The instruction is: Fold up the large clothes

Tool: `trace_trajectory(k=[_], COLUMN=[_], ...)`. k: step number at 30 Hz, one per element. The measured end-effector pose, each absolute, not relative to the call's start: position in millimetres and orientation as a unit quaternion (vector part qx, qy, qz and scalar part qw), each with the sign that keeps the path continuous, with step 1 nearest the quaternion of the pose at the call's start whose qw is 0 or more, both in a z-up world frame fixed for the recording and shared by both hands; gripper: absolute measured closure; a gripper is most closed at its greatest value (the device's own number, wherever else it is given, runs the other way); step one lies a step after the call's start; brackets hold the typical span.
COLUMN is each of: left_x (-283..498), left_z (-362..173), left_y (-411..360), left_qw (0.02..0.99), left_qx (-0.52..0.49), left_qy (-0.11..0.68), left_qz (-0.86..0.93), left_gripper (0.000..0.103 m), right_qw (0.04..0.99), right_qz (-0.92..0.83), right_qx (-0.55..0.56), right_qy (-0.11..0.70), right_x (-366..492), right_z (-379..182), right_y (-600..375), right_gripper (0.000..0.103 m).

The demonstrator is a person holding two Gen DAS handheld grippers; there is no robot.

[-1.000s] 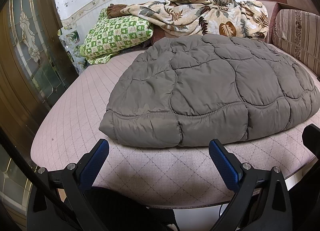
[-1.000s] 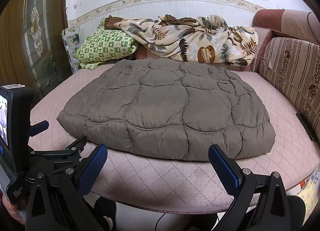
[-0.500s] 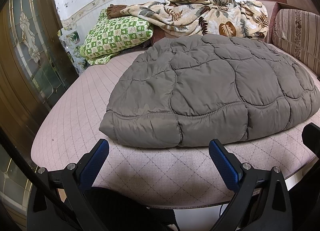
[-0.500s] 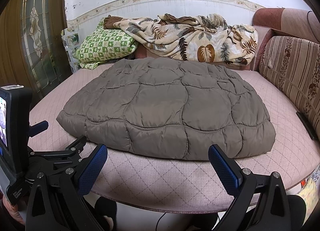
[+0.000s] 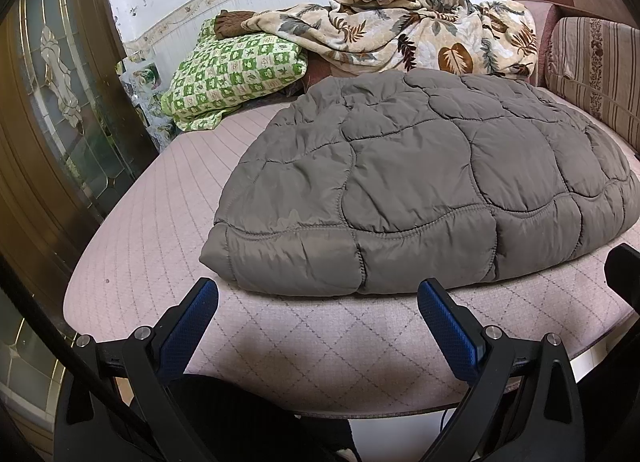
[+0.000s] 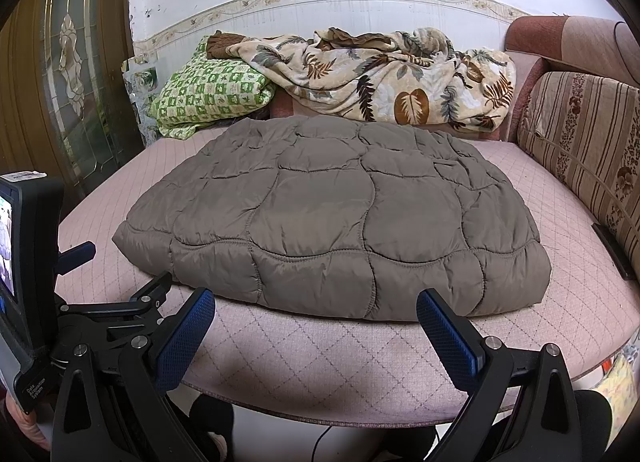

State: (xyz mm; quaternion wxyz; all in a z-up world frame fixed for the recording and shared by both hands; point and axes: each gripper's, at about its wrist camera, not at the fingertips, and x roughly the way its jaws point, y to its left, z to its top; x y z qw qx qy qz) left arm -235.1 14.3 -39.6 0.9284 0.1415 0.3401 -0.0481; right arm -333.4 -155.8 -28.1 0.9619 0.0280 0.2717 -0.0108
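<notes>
A folded grey quilted coat [image 5: 420,182] lies flat on the pink bed [image 5: 280,342], near its front edge. The left gripper [image 5: 318,314] and right gripper [image 6: 316,316] hover just short of it, jaws wide open and empty. A leaf-print blanket [image 6: 380,74] and green pillow [image 6: 208,98] sit behind

A lived-in room of a home: a pink quilted bed [image 6: 320,346] fills the middle, with a green checked pillow [image 6: 208,96] at 11 o'clock, a leaf-print blanket [image 6: 384,78] at 12, a striped sofa cushion [image 6: 584,134] at 2, and a leaded-glass door [image 6: 72,62] at 10.
</notes>
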Motion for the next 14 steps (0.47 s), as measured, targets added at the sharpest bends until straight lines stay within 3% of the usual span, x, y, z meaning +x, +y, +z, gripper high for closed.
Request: trace_trajectory(k=[14], left_x=[-236.1], left_z=[-34.4], left_y=[16.8], left_qw=[0.932], left_qx=[0.138], left_qy=[0.333], left_qz=[-0.05], left_gripper=[0.003], right_qw=[0.962], right_qz=[-0.012], right_qx=[0.03], right_qy=[0.271], right_x=[-333.2], right_z=[-27.1], right_y=[-157.7], right_gripper=[0.001])
